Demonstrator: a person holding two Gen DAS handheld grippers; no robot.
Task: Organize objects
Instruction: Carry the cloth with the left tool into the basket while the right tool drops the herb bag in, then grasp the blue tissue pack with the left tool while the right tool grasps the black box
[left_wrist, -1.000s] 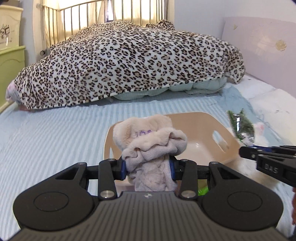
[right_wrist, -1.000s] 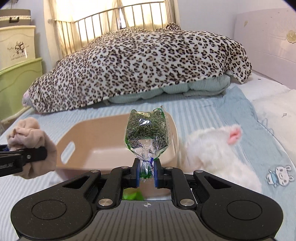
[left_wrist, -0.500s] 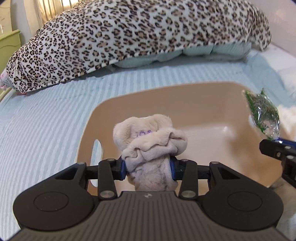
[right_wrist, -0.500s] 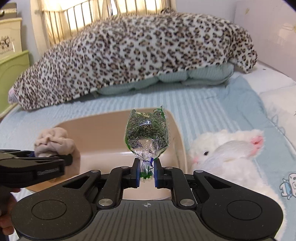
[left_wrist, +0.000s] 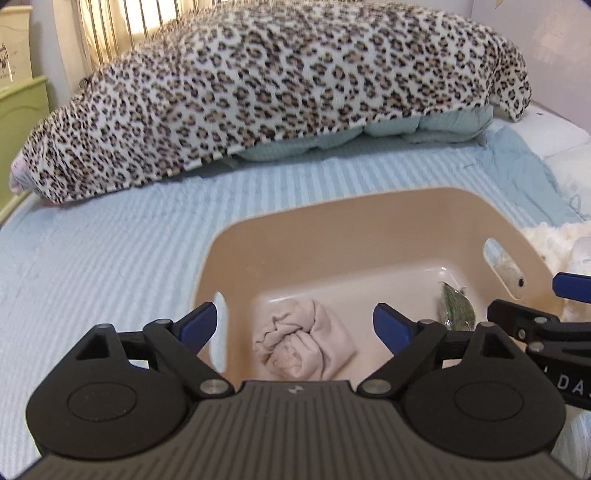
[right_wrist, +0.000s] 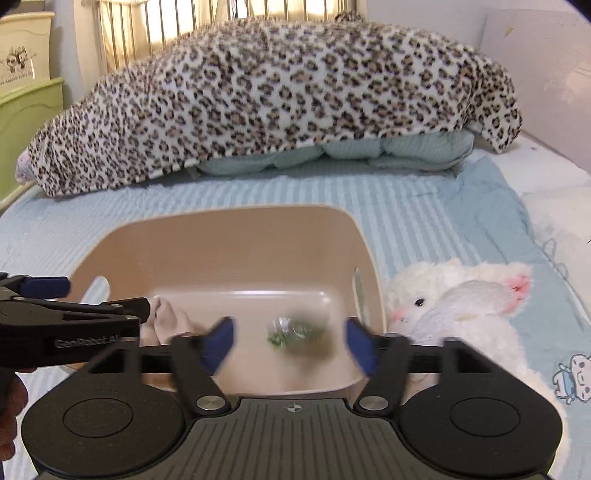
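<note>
Both the left gripper (left_wrist: 295, 325) and right gripper (right_wrist: 290, 341) hover wide open above the beige basin's (left_wrist: 332, 199) rim, cloth (left_wrist: 303, 343) and green packet (right_wrist: 295, 328) inside.

The smooth tan plastic basin (left_wrist: 376, 221) has a slight sheen. The crumpled beige cloth (left_wrist: 303, 343) looks soft and matt; the blurred clear bag of green bits (right_wrist: 297, 330) seems glossy film.

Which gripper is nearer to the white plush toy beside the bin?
Right. The right gripper hangs over the bin's right side, next to the plush toy. The left gripper is over the bin's left side, above the socks.
</note>
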